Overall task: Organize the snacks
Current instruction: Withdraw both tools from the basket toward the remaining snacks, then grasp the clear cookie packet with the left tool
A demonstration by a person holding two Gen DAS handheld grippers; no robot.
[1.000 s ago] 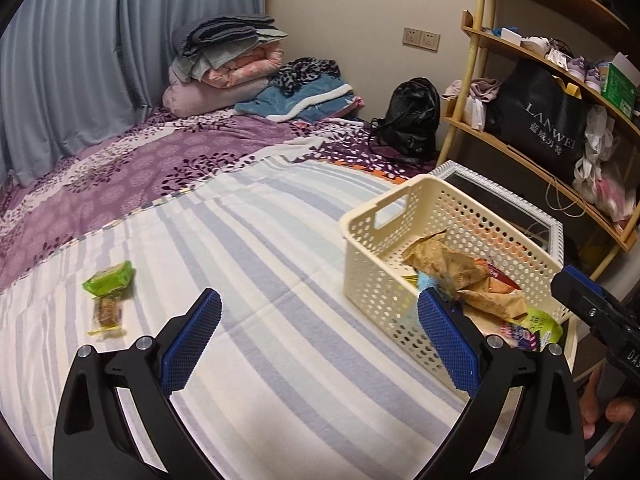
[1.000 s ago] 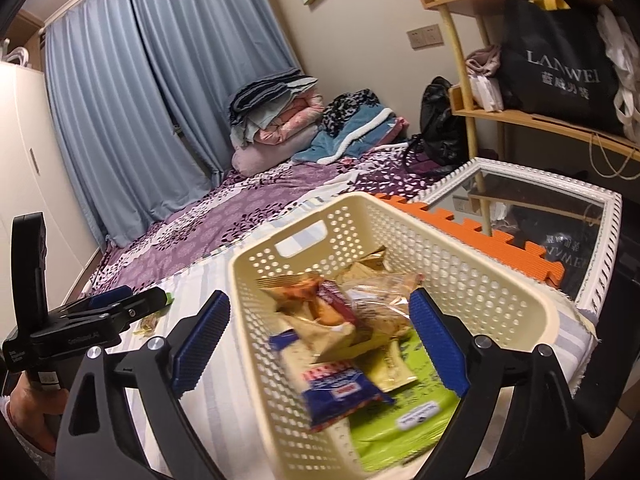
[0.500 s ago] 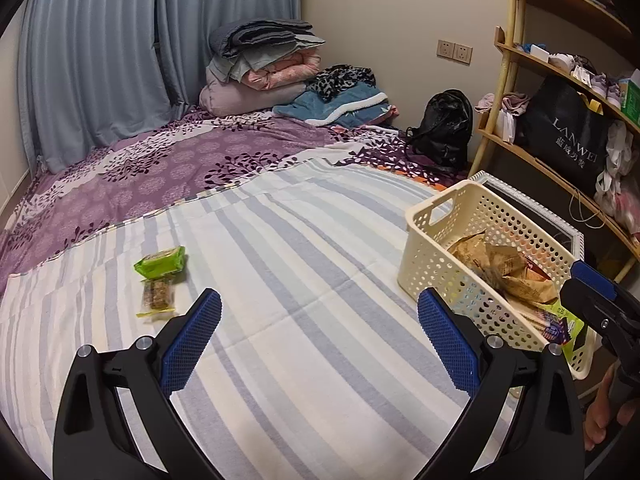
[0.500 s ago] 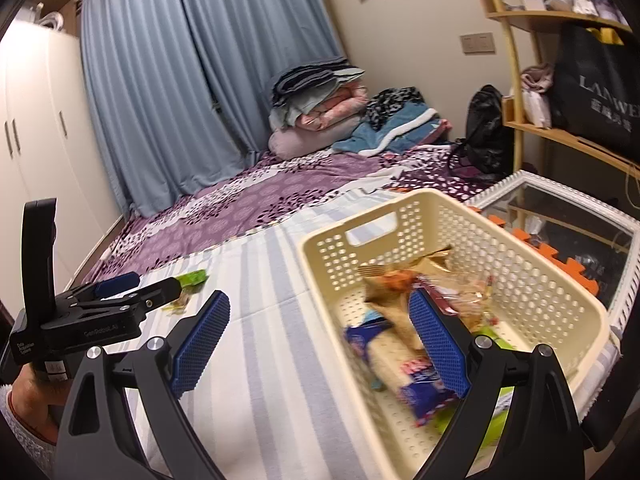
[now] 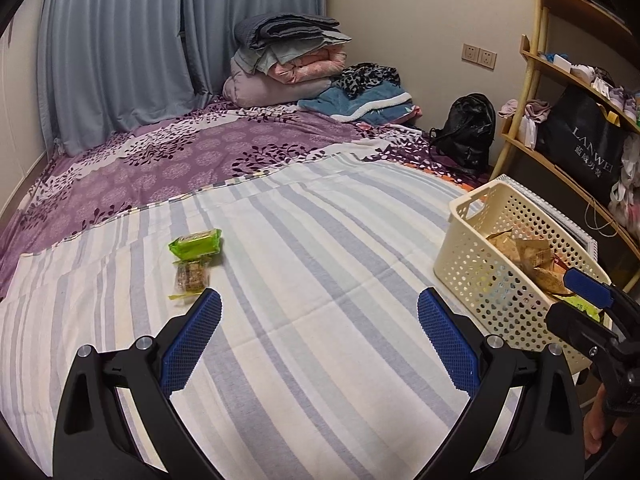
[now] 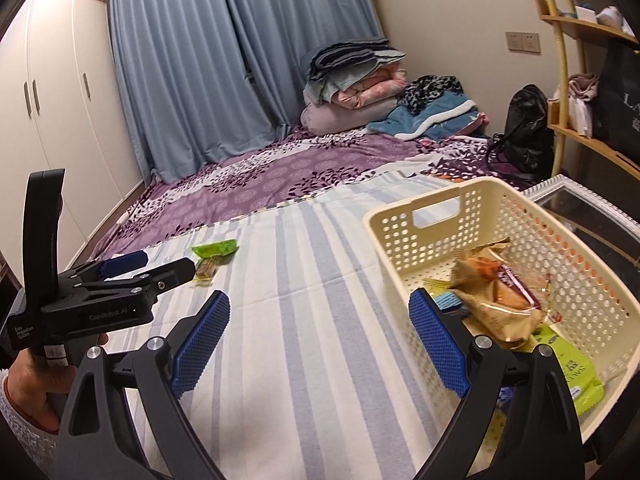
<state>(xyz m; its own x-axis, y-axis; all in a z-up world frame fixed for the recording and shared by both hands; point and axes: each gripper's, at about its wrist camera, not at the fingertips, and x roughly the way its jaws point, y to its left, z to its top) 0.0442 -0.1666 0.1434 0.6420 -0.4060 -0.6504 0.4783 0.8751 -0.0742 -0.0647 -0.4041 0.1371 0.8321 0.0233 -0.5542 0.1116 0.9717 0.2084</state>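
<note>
Two loose snacks lie on the striped sheet: a green packet (image 5: 196, 243) (image 6: 214, 249) and, just in front of it, a small clear-wrapped brown bar (image 5: 192, 280) (image 6: 206, 270). My left gripper (image 5: 319, 300) (image 6: 164, 264) is open and empty, with its left finger close to the bar. A cream perforated basket (image 5: 460, 240) (image 6: 400, 216) stands at the bed's right edge and holds several snack packets (image 6: 496, 296). My right gripper (image 6: 319, 300) (image 5: 588, 292) hangs open and empty, its right finger over the basket's near corner.
Folded bedding (image 5: 288, 60) is piled at the far end of the purple bedspread. A black backpack (image 5: 466, 132) leans by a wooden shelf (image 5: 532, 148) carrying a black bag. A white-framed glass table (image 6: 592, 208) sits behind the basket. White wardrobe doors (image 6: 52, 112) line the left wall.
Both grippers swung left across the bed. The basket has slid toward the right in both views, and the two loose snacks now sit nearer the left gripper. Both stayed open.
</note>
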